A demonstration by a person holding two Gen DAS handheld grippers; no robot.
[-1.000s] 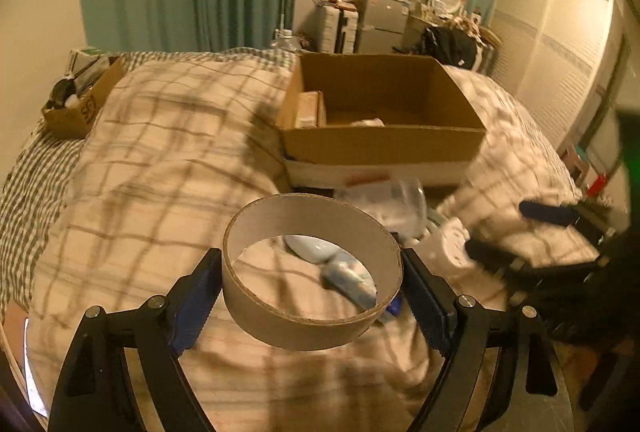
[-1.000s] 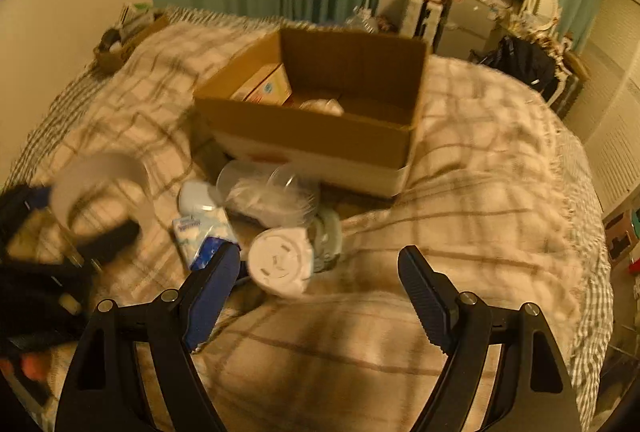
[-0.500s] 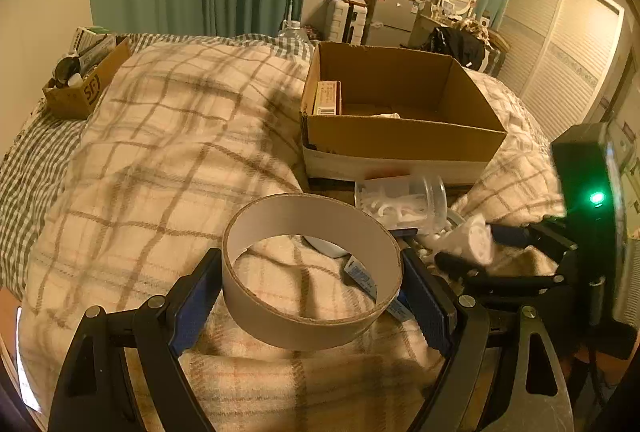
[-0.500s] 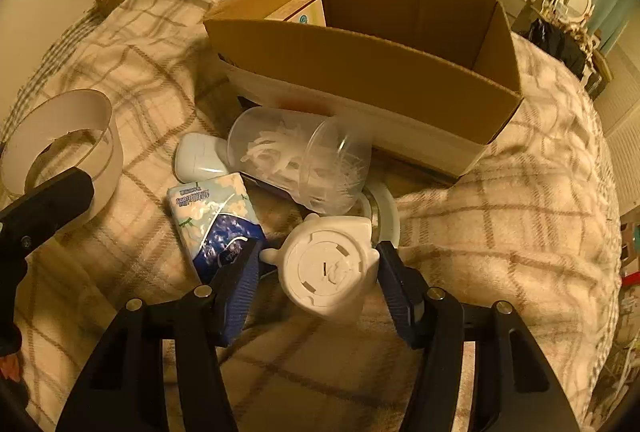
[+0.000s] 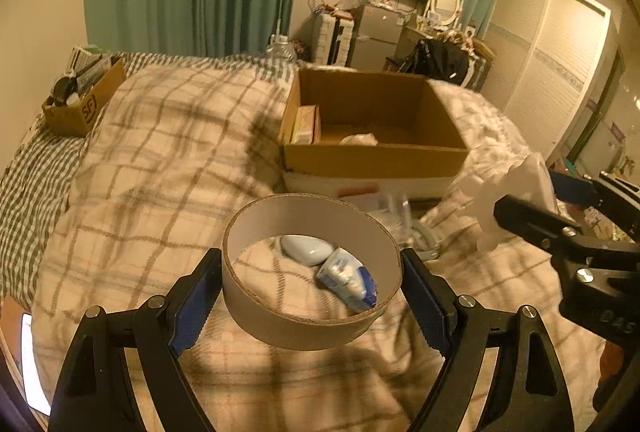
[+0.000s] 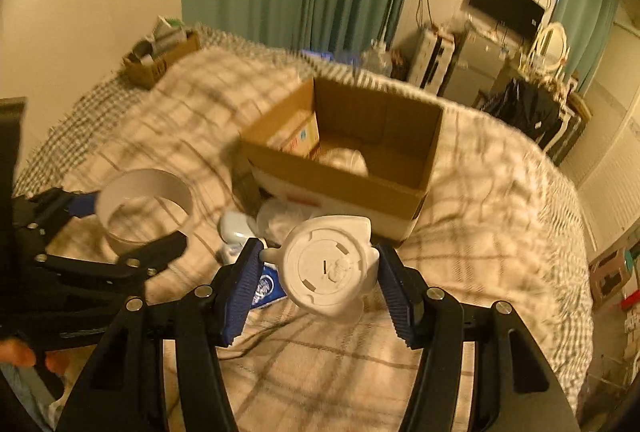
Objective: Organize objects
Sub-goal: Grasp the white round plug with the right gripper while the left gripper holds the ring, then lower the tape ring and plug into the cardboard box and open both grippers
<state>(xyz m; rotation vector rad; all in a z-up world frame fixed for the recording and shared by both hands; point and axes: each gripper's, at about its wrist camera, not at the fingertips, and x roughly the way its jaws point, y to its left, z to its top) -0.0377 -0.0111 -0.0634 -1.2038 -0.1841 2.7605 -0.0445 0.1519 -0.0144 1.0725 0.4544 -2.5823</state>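
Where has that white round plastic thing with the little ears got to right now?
The white round object is clamped in the right gripper, lifted off the plaid blanket just in front of the cardboard box.

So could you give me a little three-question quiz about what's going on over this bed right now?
1. True or false: the left claw grips a cardboard ring.
2. What does the right claw hold: A a white plastic figure, B a tissue pack, C a bottle?
3. Which container is nearest to both claws?

Key: 1 true. 2 A, the white plastic figure. 3 The open cardboard box.
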